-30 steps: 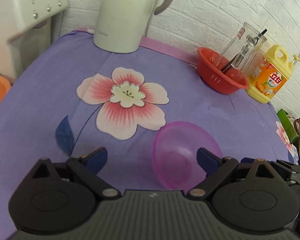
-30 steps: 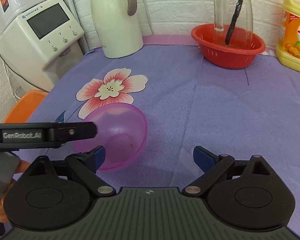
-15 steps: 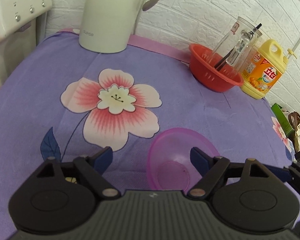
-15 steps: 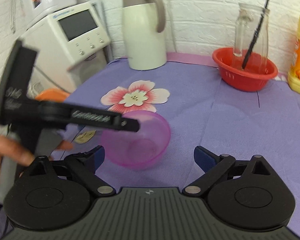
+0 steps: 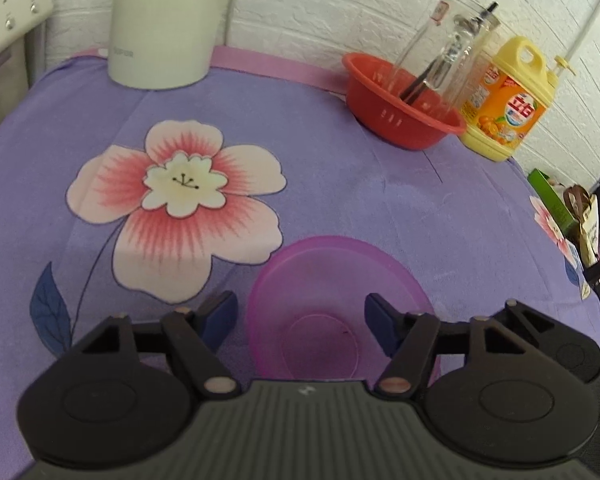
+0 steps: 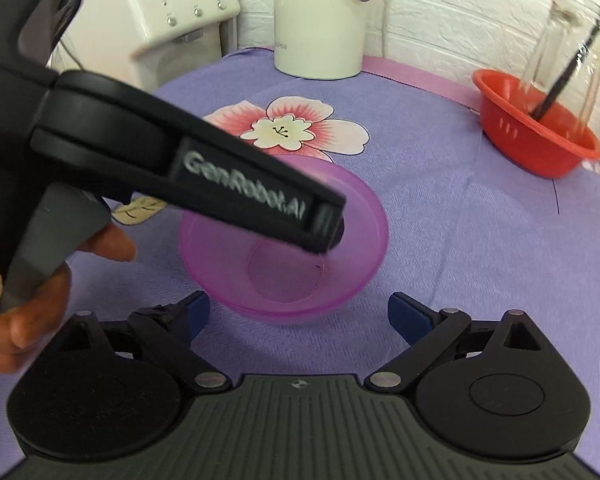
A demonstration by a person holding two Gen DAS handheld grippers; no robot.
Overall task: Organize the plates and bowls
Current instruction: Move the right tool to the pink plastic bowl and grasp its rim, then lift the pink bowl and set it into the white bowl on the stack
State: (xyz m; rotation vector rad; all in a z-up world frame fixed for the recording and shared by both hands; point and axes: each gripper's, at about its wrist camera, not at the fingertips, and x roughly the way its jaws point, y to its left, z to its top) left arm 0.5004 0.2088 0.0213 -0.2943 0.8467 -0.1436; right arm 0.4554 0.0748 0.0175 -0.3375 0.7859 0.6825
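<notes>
A translucent purple bowl (image 5: 332, 304) stands upright on the flowered purple cloth (image 5: 340, 184). My left gripper (image 5: 300, 320) hangs over the bowl's near left side, and its jaws are closing. One pad is just outside the bowl's left wall and the other is inside, and neither presses on it. From the right wrist, the left gripper (image 6: 326, 226) slants in from the left over the bowl (image 6: 352, 216), held by a hand (image 6: 32, 312). My right gripper (image 6: 300, 316) stands open just short of the bowl's near wall, holding nothing.
At the back stand a white kettle (image 5: 168, 20), a red basket (image 5: 400, 120) holding a glass jar and a dark stick, and a yellow detergent bottle (image 5: 508, 108). A white appliance (image 6: 180, 0) is at the far left. The table ends at the right, by bags (image 5: 580, 216).
The left jaws have narrowed around the bowl's left rim and come closer to it. In the right wrist view the left gripper has swung across over the bowl, which now lies nearer.
</notes>
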